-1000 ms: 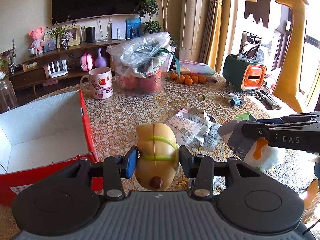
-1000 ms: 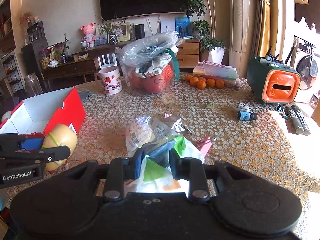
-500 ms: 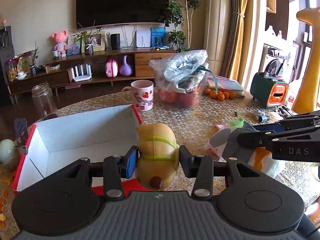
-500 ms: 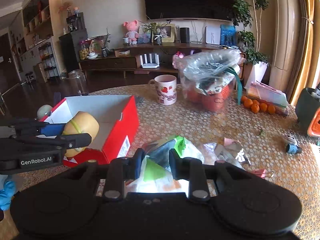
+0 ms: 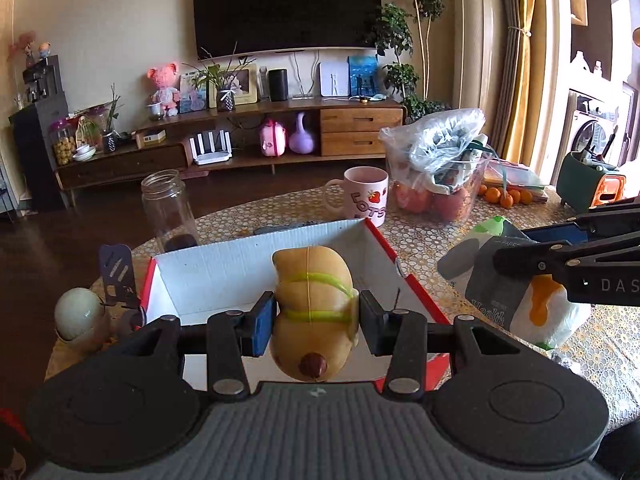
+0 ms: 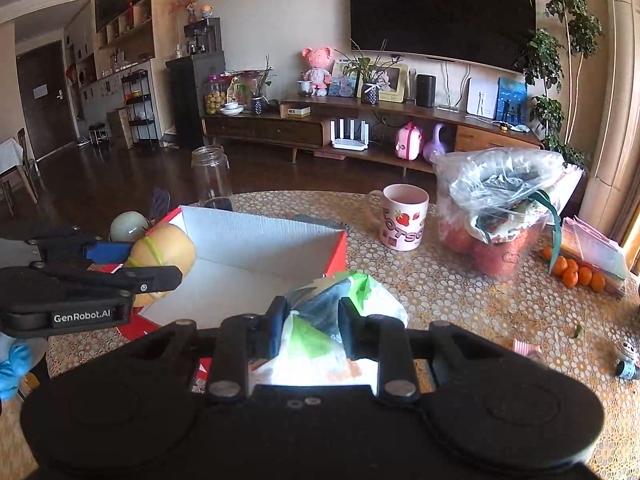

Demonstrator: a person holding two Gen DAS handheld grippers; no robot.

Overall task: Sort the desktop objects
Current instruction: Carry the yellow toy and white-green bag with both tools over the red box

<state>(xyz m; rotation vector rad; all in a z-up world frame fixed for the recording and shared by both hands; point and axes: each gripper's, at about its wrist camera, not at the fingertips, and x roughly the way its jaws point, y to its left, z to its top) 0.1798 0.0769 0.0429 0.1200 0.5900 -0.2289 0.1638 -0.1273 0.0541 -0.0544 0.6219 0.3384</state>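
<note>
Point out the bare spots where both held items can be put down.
Freest: the white floor of the red cardboard box, bordered by its walls. Bare tablecloth lies between the pink strawberry mug, the clear fruit bag and the box. The right edge by the small oranges is crowded.

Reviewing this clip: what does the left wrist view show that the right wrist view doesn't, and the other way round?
Only the left wrist view shows the toy's brown tip and the green-and-orange case at far right.

Only the right wrist view shows the small bottle lying at the table's right edge, the pink scrap near it, and the dark door at far left.

Both show the yellow toy in the left gripper, the snack bag in the right gripper, the red box, the strawberry mug, the glass jar and the oranges.
</note>
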